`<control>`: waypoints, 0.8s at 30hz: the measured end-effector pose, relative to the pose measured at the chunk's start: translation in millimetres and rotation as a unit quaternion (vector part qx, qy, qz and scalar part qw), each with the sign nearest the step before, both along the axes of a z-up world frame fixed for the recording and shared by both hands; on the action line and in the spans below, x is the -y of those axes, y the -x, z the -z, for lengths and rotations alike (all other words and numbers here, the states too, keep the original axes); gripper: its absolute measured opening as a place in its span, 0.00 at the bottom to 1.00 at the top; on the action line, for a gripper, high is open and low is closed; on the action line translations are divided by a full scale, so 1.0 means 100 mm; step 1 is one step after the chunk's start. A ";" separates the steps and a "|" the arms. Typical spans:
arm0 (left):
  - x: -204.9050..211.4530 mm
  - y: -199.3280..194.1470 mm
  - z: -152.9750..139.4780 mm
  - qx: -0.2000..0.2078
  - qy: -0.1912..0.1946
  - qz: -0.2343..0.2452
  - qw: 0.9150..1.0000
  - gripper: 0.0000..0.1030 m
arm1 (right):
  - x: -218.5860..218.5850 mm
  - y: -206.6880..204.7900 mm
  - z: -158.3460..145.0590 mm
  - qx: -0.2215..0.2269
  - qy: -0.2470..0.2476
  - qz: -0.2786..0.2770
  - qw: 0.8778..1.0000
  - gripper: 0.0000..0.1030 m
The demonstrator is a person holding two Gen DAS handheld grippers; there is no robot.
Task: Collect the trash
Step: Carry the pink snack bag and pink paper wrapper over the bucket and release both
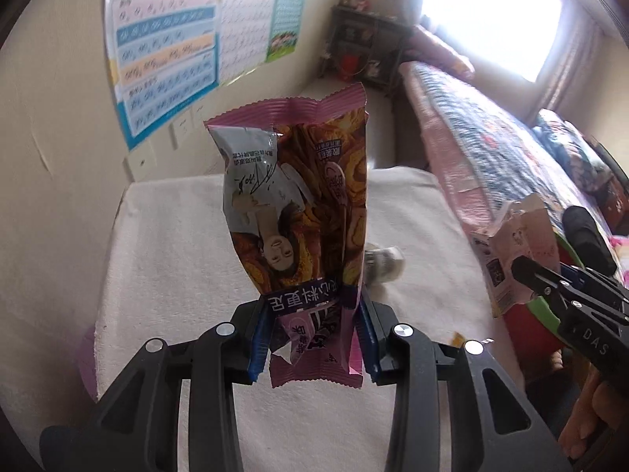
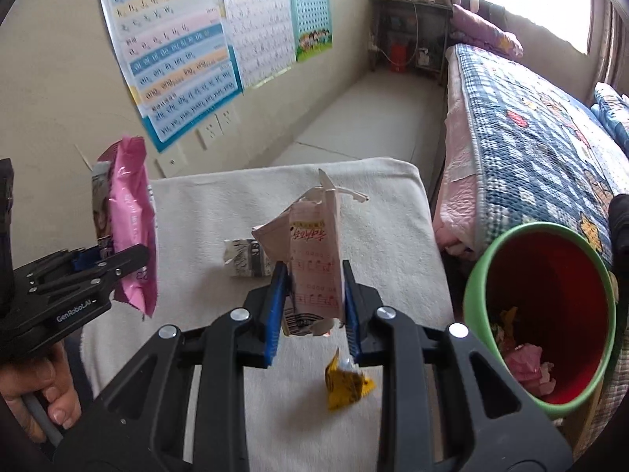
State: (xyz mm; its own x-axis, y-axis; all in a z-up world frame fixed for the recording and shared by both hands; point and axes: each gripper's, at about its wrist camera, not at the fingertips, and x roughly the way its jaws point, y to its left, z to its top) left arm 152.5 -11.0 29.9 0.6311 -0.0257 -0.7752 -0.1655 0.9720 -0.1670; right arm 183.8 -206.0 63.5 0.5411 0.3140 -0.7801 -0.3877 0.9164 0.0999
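**Both grippers hold trash above the towel-covered table**

The left gripper (image 1: 312,338), a black two-finger tool with blue pads, is clamped on the lower end of a pink and brown printed plastic snack wrapper (image 1: 295,204). The wrapper stands upright out of the jaws, its crimped pink seal at the top, clear of the surface below. From the right wrist view the same wrapper (image 2: 131,228) shows its pink back, hanging in the air at the left, above the table's left edge.

The right gripper (image 2: 314,306), of the same black build with blue pads, is clenched on a torn pale pink paper carton (image 2: 316,259) printed with red music notes. The carton rises upright between the pads, its ripped top flaps splayed open, and it is off the table.

Below both lies the table covered by a white towel (image 2: 220,204). On it rest a crumpled black-and-white paper scrap (image 2: 243,261), just behind the held carton, and a small yellow foil wrapper (image 2: 346,387), near the right gripper's right finger.

To the right of the table stands a round bin with a green rim and red inside (image 2: 475,287), tilted towards the camera, with pink and yellow scraps at its bottom. A bed with a blue patchwork quilt (image 2: 530,137) stands behind the bin. A person's hand (image 2: 37,397) grips the left tool's handle.
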 end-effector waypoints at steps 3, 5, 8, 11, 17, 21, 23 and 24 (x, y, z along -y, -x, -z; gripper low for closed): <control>0.17 0.06 -0.14 0.015 -0.005 0.025 1.000 0.34 | 0.15 0.09 -0.11 0.011 -0.006 0.006 1.000 0.26; 0.26 0.05 -0.21 0.021 -0.002 0.036 0.999 0.34 | 0.27 0.12 -0.17 0.015 -0.013 0.016 1.000 0.26; 0.41 0.06 -0.28 0.033 -0.005 0.053 0.998 0.34 | 0.50 0.16 -0.29 0.024 -0.023 0.036 0.999 0.26; 0.53 0.06 -0.29 0.034 0.001 0.071 0.997 0.34 | 0.68 0.19 -0.35 0.029 -0.024 0.053 0.998 0.26; 0.82 0.03 -0.30 0.036 0.014 0.106 0.994 0.34 | 1.15 0.18 -0.41 0.033 -0.021 0.094 0.995 0.26; 1.00 -0.05 -0.33 0.038 0.027 0.125 0.991 0.34 | 1.40 0.21 -0.42 0.033 -0.018 0.115 0.993 0.26; 1.12 -0.09 -0.36 0.039 0.033 0.136 0.989 0.34 | 1.53 0.21 -0.43 0.034 -0.019 0.126 0.991 0.26; 1.17 -0.10 -0.37 0.039 0.036 0.142 0.988 0.34 | 1.57 0.21 -0.44 0.037 -0.017 0.131 0.991 0.26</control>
State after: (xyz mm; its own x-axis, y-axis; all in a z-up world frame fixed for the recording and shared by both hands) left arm 162.9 -128.3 66.9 0.6489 -0.2637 -0.7137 0.1284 0.9625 -0.2388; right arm 162.4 -363.4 107.8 0.6626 0.1801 -0.7270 -0.1448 0.9831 0.1117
